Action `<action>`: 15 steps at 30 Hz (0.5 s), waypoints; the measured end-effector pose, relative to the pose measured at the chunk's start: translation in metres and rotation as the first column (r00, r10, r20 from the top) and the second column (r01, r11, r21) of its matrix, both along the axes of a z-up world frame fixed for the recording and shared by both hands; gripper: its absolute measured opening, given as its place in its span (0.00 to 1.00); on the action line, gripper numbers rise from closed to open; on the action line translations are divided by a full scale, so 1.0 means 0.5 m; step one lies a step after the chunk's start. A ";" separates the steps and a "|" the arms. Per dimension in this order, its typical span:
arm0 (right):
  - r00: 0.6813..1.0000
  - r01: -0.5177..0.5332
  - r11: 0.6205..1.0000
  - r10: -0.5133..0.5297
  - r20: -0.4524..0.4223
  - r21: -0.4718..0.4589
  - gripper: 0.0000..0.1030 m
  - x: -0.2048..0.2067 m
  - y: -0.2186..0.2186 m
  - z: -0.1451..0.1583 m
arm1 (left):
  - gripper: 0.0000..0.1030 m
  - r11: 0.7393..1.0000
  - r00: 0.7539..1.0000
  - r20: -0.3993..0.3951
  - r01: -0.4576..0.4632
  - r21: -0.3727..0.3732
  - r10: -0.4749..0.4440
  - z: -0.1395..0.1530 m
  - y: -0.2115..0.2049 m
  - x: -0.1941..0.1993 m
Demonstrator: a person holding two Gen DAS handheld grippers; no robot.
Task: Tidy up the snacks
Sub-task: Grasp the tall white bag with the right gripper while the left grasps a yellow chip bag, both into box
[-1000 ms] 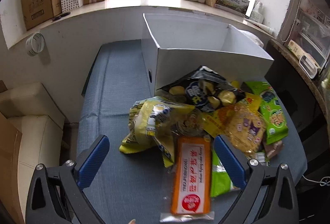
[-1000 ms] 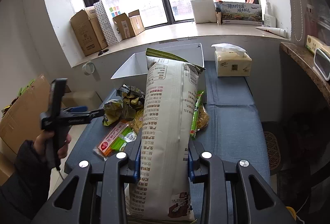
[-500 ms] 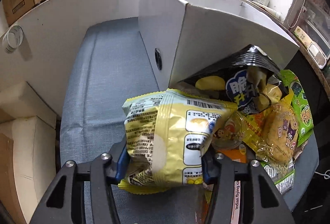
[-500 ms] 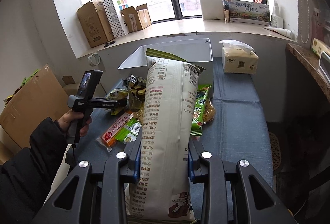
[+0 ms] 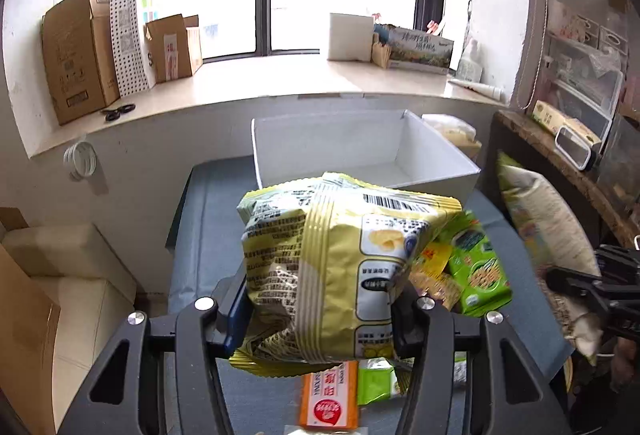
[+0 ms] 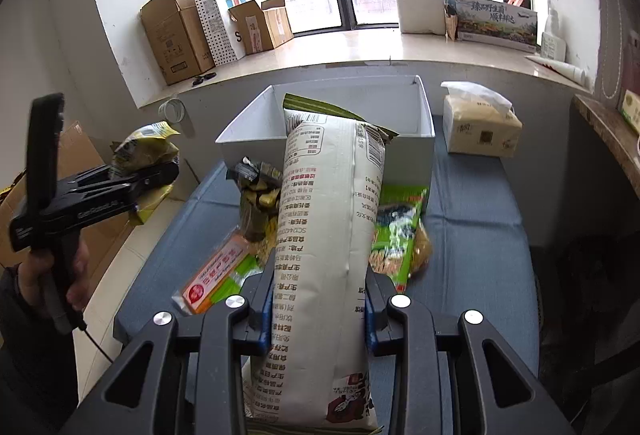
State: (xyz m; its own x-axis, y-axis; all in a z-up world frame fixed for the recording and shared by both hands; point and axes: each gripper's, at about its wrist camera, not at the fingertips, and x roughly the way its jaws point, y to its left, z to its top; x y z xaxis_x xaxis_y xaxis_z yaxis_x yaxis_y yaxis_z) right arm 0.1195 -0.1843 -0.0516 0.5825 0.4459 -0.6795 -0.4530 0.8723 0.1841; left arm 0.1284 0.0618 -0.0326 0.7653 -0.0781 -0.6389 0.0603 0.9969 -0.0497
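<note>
Left wrist view: the left gripper [image 5: 320, 309] is closed on a yellow chip bag [image 5: 340, 267], which is pinched across its lower body by the fingers [image 5: 236, 309]. The bag is held raised above the remaining pile of snacks [image 5: 468, 267] on the blue tabletop [image 5: 208, 235], so that it can be carried clear of the other packets. The white box [image 5: 360, 151] stands open-topped directly beyond the bag and is judged to be the destination; no snacks are seen inside it. An orange packet [image 5: 330, 395] lies below the gripper on the tabletop.

Right wrist view: the right gripper [image 6: 318, 309] is closed on a tall white snack bag [image 6: 324, 255], gripped near its lower half so that the bag stands upright, lined up with the white box [image 6: 332, 115]. A grip low on a tall soft bag is judged liable to let the top sway. The green packet [image 6: 396, 231] lies just beside it. A tissue pack [image 6: 480, 127] stands to the right of the box.
</note>
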 end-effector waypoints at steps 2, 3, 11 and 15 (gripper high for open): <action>1.000 -0.012 1.000 0.013 0.025 -0.019 0.35 0.041 0.017 0.021 | 0.57 1.000 1.000 0.011 0.010 -0.013 -0.010 0.037 -0.017 0.031; 0.999 -0.012 1.000 0.013 0.040 -0.026 0.35 0.063 0.025 0.033 | 0.57 1.000 1.000 0.018 0.009 -0.017 -0.009 0.056 -0.021 0.055; 1.000 0.018 0.998 -0.016 0.020 -0.055 0.35 0.331 0.085 0.068 | 0.57 0.999 0.999 -0.034 -0.038 0.027 0.038 0.071 -0.013 0.317; 0.999 0.022 0.994 -0.027 -0.042 -0.107 0.35 0.451 0.113 0.018 | 0.57 0.999 0.988 -0.148 -0.052 0.006 0.053 -0.004 0.001 0.430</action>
State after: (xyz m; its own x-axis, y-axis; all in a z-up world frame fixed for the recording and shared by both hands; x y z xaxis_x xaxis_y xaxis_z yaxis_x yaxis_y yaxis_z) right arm 0.3451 -0.1276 -0.0427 0.5618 0.3557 -0.7469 -0.4248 0.8988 0.1085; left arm 0.3436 0.0623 -0.0344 0.6651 -0.0388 -0.7457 -0.0001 0.9986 -0.0520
